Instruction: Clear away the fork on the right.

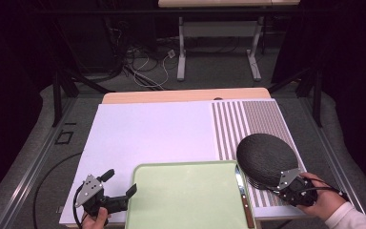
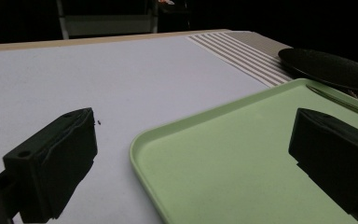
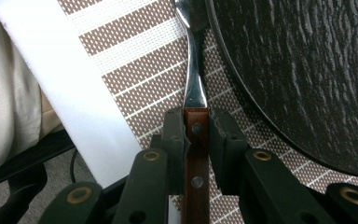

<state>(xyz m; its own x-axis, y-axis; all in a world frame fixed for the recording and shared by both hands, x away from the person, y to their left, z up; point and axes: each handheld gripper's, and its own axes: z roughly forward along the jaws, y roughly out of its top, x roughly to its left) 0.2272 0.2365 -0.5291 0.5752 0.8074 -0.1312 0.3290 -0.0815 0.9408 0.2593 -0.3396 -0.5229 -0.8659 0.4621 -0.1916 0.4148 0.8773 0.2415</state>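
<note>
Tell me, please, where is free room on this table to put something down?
Free: the white mat between the striped placemat and the green tray; the tray's bare inside; the stripes behind the dark plate. Crowded: front right, where plate, knife and the right gripper, jaws shut on a wooden handle, meet.

Utensil (image 3: 195,88) head hidden under the black plate (image 3: 298,70) ahead of the right gripper (image 3: 196,140), wooden handle cut off below
</note>
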